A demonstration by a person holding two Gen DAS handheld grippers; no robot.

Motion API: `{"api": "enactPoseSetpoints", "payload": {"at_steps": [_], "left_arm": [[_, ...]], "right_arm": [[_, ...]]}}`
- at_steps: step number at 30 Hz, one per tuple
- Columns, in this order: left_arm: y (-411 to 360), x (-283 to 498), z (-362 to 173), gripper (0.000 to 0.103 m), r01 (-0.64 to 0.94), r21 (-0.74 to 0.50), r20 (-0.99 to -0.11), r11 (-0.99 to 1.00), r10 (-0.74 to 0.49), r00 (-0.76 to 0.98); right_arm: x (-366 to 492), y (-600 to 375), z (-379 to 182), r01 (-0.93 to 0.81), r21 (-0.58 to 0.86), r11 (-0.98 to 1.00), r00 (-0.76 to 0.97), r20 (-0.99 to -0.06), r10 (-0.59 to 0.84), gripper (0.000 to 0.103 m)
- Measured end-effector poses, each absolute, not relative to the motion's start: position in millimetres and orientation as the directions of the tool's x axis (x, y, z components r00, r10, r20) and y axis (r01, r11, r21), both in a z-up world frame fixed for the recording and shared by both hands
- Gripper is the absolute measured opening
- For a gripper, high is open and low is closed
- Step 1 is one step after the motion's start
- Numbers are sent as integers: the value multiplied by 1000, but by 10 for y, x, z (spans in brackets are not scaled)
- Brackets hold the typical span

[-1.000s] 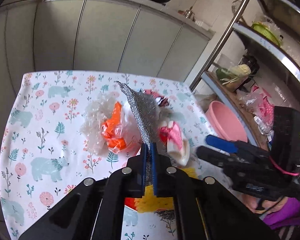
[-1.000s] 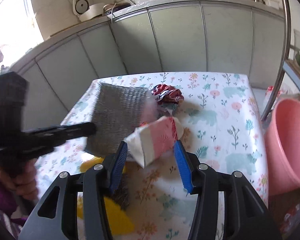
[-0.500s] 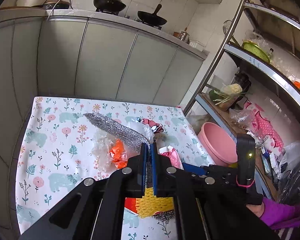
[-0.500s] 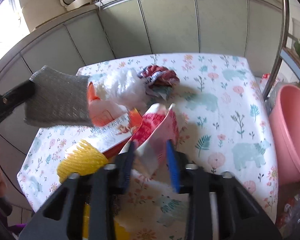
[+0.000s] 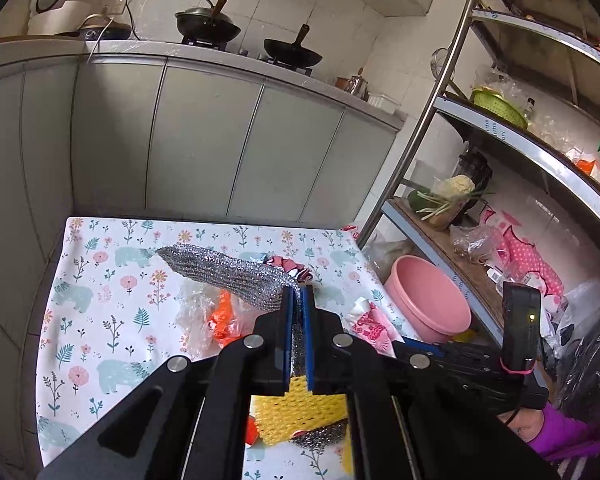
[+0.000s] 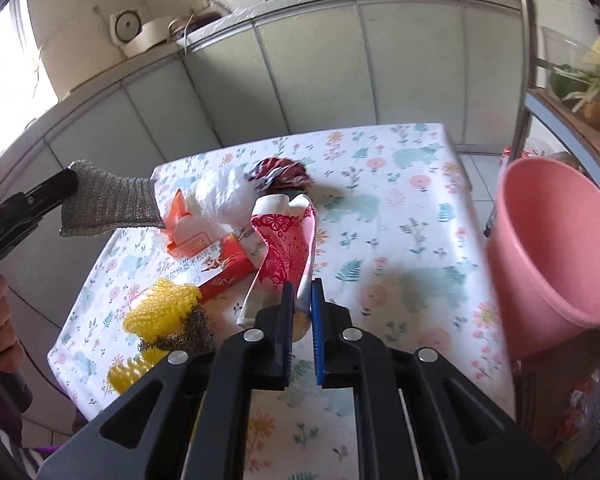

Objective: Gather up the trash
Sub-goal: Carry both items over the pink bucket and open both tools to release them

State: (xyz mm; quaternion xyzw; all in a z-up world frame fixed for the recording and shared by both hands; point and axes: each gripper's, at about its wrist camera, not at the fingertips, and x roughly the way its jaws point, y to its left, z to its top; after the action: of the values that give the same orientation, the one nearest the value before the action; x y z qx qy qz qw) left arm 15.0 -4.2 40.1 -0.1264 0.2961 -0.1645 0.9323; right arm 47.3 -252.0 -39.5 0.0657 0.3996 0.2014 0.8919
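The desk (image 6: 412, 208) with its floral cloth lies below both my tongs. A pink basin (image 6: 556, 264) sits to the right of my right tongs (image 6: 300, 312), off the desk's edge. My left tongs (image 5: 296, 320) are clamped tight on a silver mesh cloth (image 5: 228, 276), held up above the desk. My right tongs pinch a red-and-white paper wrapper (image 6: 284, 248), raised over the desk. Left of them lie an orange carton (image 6: 216, 260) and yellow foam netting (image 6: 160, 312).
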Motion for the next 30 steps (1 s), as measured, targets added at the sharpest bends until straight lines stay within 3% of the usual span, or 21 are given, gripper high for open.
{"api": "enactPoseSetpoints", "payload": {"at_steps": [18, 22, 30], "left_arm": [[-1434, 535, 753, 4, 500, -270, -481, 823, -565, 670], [-1860, 759, 778, 4, 551, -312, -495, 774, -627, 601], [-2757, 1117, 649, 4, 626, -286, -554, 726, -658, 510]], "right_arm": [[301, -3677, -299, -35, 332, 943, 736, -629, 249, 9], [355, -4014, -321, 58, 366, 929, 756, -624, 199, 9], [545, -4435, -471, 198, 351, 915, 767, -637, 78, 9]]}}
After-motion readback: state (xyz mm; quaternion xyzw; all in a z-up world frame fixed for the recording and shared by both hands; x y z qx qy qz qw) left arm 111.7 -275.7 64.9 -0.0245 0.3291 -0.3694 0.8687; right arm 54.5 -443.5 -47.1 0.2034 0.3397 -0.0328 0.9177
